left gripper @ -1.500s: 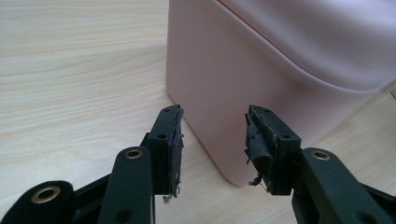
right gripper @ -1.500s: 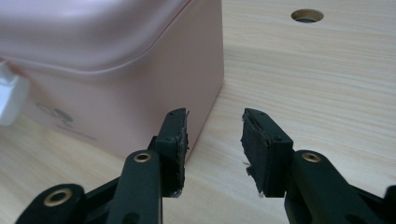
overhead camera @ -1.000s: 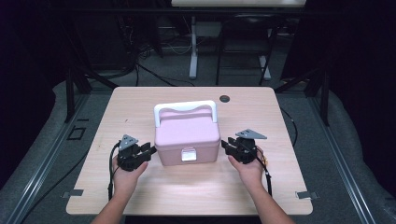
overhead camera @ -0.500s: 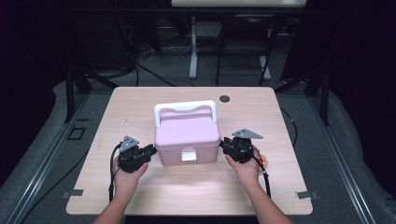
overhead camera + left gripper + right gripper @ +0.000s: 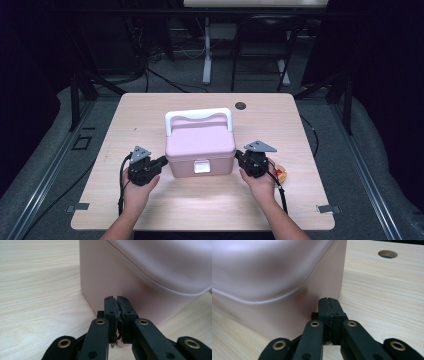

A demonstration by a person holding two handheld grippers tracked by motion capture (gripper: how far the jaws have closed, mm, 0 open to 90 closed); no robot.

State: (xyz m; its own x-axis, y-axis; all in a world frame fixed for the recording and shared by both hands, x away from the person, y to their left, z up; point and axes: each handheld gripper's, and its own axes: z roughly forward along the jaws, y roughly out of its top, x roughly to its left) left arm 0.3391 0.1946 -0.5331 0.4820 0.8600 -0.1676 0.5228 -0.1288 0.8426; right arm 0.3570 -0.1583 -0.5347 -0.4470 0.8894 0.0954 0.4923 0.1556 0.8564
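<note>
Tabletop [image 5: 150,115] of pale wood carries a pink box [image 5: 200,145] near its middle, with a person's two hands coming in from the near edge, one at each side of it.

At the left of the high view, the left hand [image 5: 136,192] holds the left gripper [image 5: 161,161], which points toward the box's left wall near its front corner. In the left gripper view its fingers [image 5: 110,311] are pressed flat together with nothing between them, and their tips sit right against the lower pink wall, just beside the box's corner; whether they truly touch it I cannot tell. A black cable [image 5: 121,182] trails from this gripper back toward the near edge.

The box stands upright with its lid down, a white handle [image 5: 199,116] arching over the far side of the lid and a small white latch [image 5: 201,166] on the front wall facing the person.

Beyond it, a round hole [image 5: 241,105] lies in the tabletop near the far edge, well apart from the box.

At the right, the right hand [image 5: 260,185] holds the right gripper [image 5: 238,157], which points at the box's right wall. In the right gripper view its fingers [image 5: 324,310] are likewise closed tight on nothing, tips up against the lower wall near its corner. A small orange and red object [image 5: 280,173] lies just beside the right hand; what it is I cannot tell.
</note>
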